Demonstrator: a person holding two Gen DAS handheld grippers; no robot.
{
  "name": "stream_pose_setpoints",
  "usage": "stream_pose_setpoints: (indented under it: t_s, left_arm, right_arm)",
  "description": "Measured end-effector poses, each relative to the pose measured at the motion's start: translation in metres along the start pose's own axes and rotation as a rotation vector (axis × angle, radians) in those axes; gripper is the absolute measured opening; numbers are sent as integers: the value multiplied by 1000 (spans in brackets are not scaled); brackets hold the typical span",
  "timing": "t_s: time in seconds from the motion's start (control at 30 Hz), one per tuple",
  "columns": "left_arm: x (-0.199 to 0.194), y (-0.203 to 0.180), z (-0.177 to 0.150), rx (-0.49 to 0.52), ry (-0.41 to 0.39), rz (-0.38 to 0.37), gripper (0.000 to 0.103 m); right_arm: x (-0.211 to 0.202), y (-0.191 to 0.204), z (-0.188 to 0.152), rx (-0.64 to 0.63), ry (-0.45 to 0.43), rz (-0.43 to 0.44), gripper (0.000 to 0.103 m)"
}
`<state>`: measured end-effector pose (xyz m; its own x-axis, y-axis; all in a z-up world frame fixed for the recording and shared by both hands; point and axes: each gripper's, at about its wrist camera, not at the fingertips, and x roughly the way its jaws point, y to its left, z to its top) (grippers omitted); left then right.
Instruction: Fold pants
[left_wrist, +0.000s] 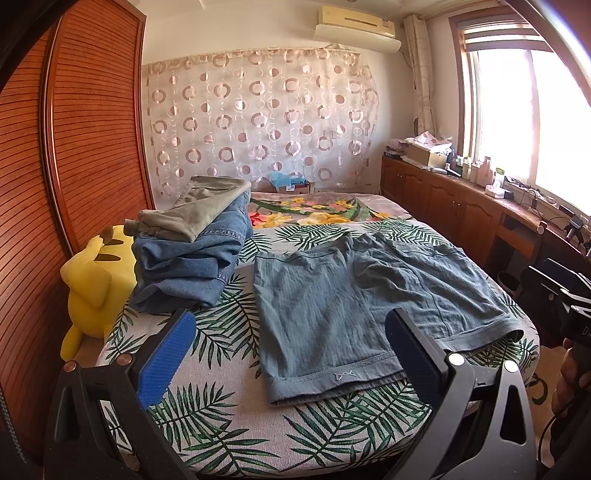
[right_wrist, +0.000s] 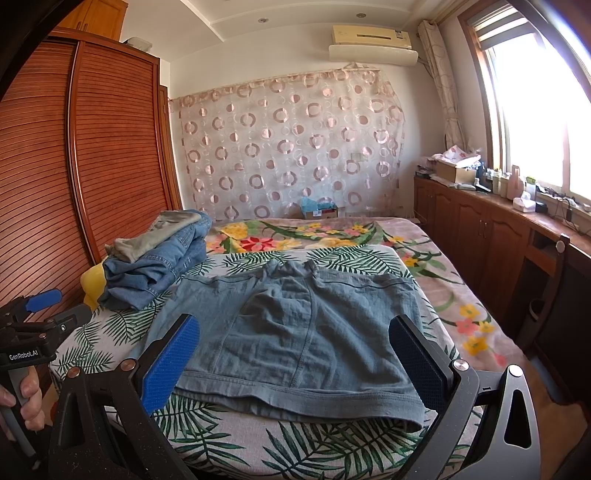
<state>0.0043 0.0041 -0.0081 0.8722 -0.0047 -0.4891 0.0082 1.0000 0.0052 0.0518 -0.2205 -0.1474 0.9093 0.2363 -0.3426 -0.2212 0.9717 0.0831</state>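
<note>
A pair of grey-blue shorts (left_wrist: 332, 302) lies flat and spread out on the leaf-print bed cover (left_wrist: 207, 417), leg hems toward me, waistband at the far side. In the right wrist view the same shorts (right_wrist: 295, 332) fill the middle. My left gripper (left_wrist: 291, 350) hovers open over the near hem of the left leg, nothing between its blue pads. My right gripper (right_wrist: 295, 358) is open too, its fingers standing either side of the right leg's hem. The left gripper (right_wrist: 44, 310) also shows at the left edge of the right wrist view, held by a hand.
A stack of folded jeans (left_wrist: 192, 258) with a grey-green garment on top sits at the bed's left side, next to a yellow plush toy (left_wrist: 96, 280). A wooden wardrobe (left_wrist: 74, 147) stands left, a long cluttered cabinet (left_wrist: 461, 206) under the window right. A floral blanket (left_wrist: 314, 210) covers the far bed.
</note>
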Motion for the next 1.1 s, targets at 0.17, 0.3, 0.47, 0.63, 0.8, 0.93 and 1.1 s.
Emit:
stream_pose_setpoints:
  t_s: [0.17, 0.3, 0.47, 0.63, 0.8, 0.93, 1.1]
  left_arm:
    - [0, 1, 5, 0, -4, -3, 102]
    - [-9, 1, 10, 3, -15, -3, 102]
    - [-10, 1, 11, 4, -18, -2, 102]
    - [-10, 1, 10, 4, -18, -3, 102]
    - [-10, 0, 10, 4, -17, -2, 102]
    - [-9, 1, 11, 4, -13, -7, 102]
    - [-8, -1, 10, 8, -2, -12, 102]
  right_arm:
    - [0, 0, 0, 0, -1, 0, 103]
    - [0, 0, 0, 2, -2, -1, 103]
    - [-1, -1, 0, 3, -2, 0, 103]
    - [-1, -1, 0, 2, -2, 0, 103]
    - [0, -1, 1, 4, -2, 0, 103]
    - [0, -1, 1, 5, -2, -2, 103]
    - [0, -2, 0, 6, 1, -4, 103]
